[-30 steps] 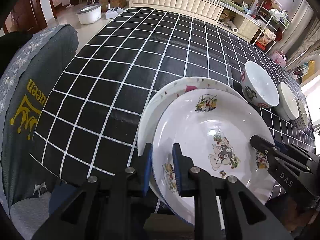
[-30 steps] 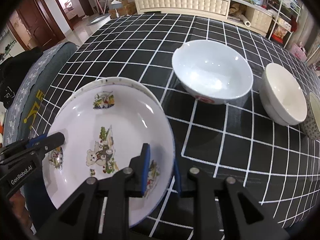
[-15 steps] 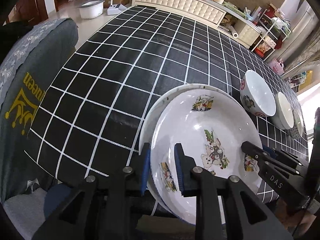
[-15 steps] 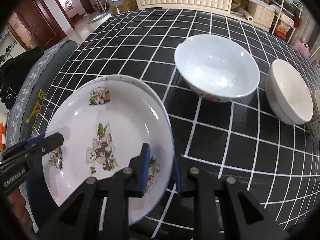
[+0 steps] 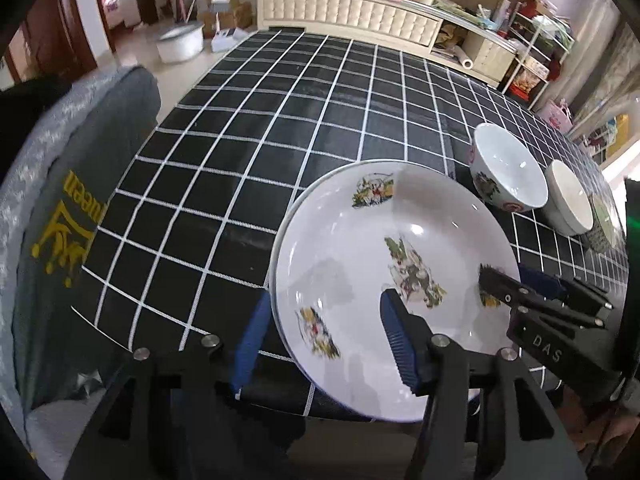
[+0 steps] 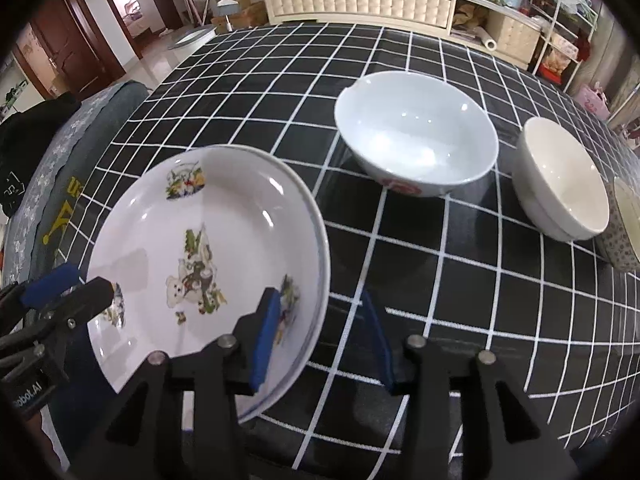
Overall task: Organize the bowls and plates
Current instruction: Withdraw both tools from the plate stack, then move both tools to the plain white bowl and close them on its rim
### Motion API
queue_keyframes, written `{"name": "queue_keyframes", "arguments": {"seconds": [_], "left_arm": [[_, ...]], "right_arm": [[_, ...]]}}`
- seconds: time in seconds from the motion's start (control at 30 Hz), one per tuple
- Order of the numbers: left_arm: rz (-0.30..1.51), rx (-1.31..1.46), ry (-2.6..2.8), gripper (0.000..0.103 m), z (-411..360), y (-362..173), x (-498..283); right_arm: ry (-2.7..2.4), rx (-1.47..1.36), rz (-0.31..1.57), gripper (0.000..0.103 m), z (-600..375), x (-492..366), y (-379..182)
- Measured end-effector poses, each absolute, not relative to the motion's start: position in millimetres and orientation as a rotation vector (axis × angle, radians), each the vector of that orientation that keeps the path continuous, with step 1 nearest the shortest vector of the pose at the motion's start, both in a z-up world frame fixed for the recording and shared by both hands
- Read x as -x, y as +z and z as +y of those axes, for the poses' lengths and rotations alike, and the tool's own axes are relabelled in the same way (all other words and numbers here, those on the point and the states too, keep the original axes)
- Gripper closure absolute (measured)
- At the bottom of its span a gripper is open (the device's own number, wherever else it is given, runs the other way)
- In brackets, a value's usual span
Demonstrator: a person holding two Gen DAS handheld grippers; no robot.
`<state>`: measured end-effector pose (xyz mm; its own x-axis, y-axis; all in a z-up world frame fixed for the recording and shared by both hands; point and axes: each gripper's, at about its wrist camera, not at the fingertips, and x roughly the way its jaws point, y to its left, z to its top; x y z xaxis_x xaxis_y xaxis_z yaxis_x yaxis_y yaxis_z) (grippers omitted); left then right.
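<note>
A white cartoon-print plate (image 5: 384, 264) lies stacked on a second plate whose rim (image 5: 316, 192) shows behind it, at the table's near edge; the top plate also shows in the right wrist view (image 6: 208, 264). My left gripper (image 5: 320, 332) is open, its jaws either side of the plate's near-left rim. My right gripper (image 6: 320, 332) is open astride the plate's right rim. A large white bowl (image 6: 416, 140), a cream bowl (image 6: 560, 180) and a patterned bowl (image 6: 624, 228) stand in a row to the right.
The table has a black cloth with a white grid (image 5: 280, 120). A grey chair back with a yellow crown print (image 5: 68, 216) stands at the left edge. A cream cabinet (image 5: 352, 12) and cluttered shelves (image 5: 536, 52) lie beyond the far end.
Both grippers have opened and let go of the top plate. It now rests squarely on the lower plate, which showed more at the left before.
</note>
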<state>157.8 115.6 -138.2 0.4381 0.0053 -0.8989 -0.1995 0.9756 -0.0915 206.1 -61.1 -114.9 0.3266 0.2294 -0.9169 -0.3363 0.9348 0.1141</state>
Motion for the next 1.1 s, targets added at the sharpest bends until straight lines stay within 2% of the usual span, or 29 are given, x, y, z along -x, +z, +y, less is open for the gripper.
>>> {"name": "queue_keyframes", "arguments": {"seconds": [0.5, 0.77, 1.1], "left_arm": [[1.037, 0.151, 0.087, 0.048, 90.6, -106.2, -147.6], [0.993, 0.127, 0.035, 0.048, 62.2, -81.8, -146.0], [0.963, 0.089, -0.015, 0.048, 23.7, -62.5, -156.5]], "right_arm": [[0.337, 0.044, 1.064, 0.051, -98.5, -187.9, -65.9], [0.342, 0.027, 0.993, 0.037, -124.2, -182.0, -38.1], [0.321, 0.03, 0.975, 0.028, -156.5, -191.7, -27.7]]}}
